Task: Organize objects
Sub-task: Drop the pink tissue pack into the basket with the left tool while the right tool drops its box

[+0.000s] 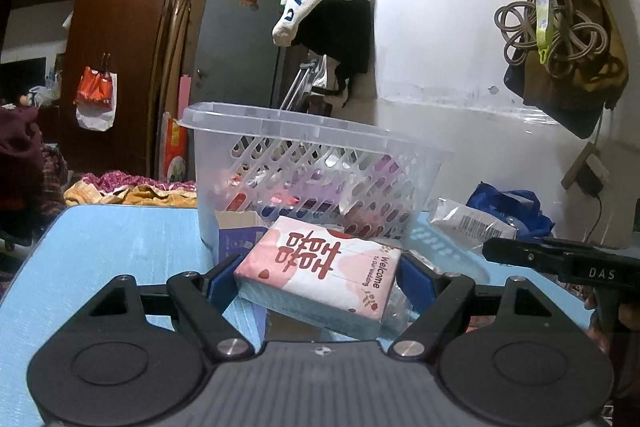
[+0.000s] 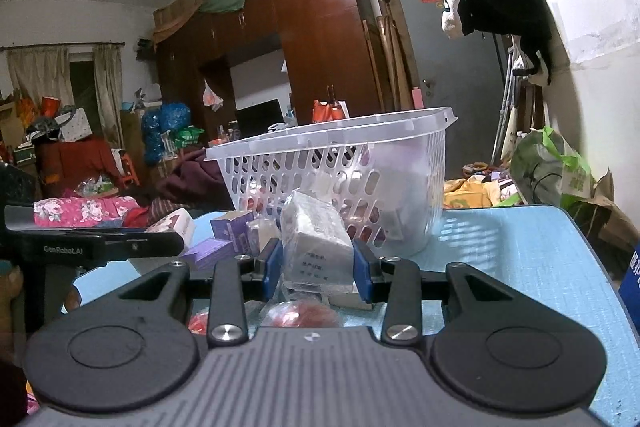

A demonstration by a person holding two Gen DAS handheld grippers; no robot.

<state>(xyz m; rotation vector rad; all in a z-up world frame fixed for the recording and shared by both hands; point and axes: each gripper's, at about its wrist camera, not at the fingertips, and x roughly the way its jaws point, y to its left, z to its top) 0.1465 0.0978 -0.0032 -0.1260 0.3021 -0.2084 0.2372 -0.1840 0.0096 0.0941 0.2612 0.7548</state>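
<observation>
Two tongs, one clear slotted basket, one blue counter.

Left tongs [image 1: 318, 281]: blue pads [image 1: 221, 283] clamped on both ends of one pink tissue pack [image 1: 320, 277], printed with a red double-happiness character and "Welcome To Our Wedding"; pack raised above the counter [image 1: 112, 247], tilted, just short of the basket's near wall. Tool levelled forward, aimed at the basket [image 1: 312, 163].

Right tongs [image 2: 318, 265]: blue pads [image 2: 273, 263] pinched on one clear-wrapped grey packet [image 2: 316, 243], held upright in front of the basket [image 2: 332, 163]. Tool likewise pointed at the basket, roughly level.

Basket: upright on the counter [image 2: 500, 259], several items dimly visible through the slots, not countable.

Loose on the counter beside the basket: two purple boxes [image 2: 232, 227] plus one small clear-wrapped item between them and the grey packet. Below the right tongs, red round objects [image 2: 304, 313] in clear wrap, count unclear.

Same pink pack seen from the right wrist at far left [image 2: 176, 225]; same grey packet seen from the left wrist at right [image 1: 468, 223], just beyond a black finger of the right tool.

Background: one white-and-black garment [image 1: 324, 7] hung on the wall, one brown wardrobe [image 2: 312, 39].
</observation>
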